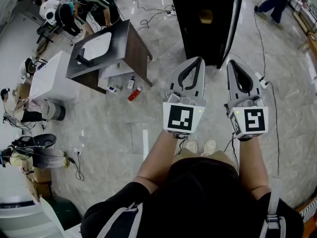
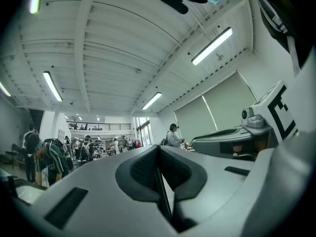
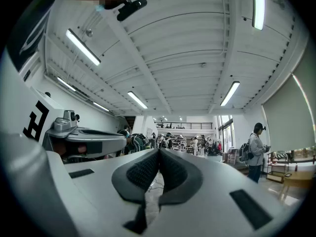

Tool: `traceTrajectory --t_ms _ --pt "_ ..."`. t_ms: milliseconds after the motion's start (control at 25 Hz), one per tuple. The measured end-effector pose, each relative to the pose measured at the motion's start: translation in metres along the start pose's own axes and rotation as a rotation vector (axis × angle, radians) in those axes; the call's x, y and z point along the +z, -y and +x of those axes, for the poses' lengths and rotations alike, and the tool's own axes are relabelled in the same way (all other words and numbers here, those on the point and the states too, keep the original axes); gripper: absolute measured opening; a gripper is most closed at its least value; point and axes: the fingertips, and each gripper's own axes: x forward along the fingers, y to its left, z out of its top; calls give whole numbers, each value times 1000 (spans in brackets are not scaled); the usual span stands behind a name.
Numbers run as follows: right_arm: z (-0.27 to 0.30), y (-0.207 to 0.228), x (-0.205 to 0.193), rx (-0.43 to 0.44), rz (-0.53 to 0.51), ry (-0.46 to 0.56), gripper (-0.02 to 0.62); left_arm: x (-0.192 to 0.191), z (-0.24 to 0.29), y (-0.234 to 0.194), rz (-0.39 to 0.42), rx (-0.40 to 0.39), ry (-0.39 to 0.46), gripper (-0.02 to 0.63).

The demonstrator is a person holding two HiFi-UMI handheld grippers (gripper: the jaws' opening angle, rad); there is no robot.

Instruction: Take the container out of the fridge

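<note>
Looking down in the head view, the left gripper [image 1: 197,60] and right gripper [image 1: 233,63] were held side by side, well short of the black fridge [image 1: 198,41]. A tan shape [image 1: 206,16] within it was possibly the container, unconfirmed. The left gripper view showed jaws together, empty. The right gripper view showed likewise. Retrieval was judged not begun.

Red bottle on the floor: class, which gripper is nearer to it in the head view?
Left. The left gripper is held just right of the red bottle; the right gripper is farther right, beyond the left one.
</note>
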Motion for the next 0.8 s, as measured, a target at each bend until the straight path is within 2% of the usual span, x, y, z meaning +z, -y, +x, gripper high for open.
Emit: traceTrajectory --t_ms 800 --pt "-6 -20 13 23 -35 25 35 3 -13 -2 2 -3 4 23"
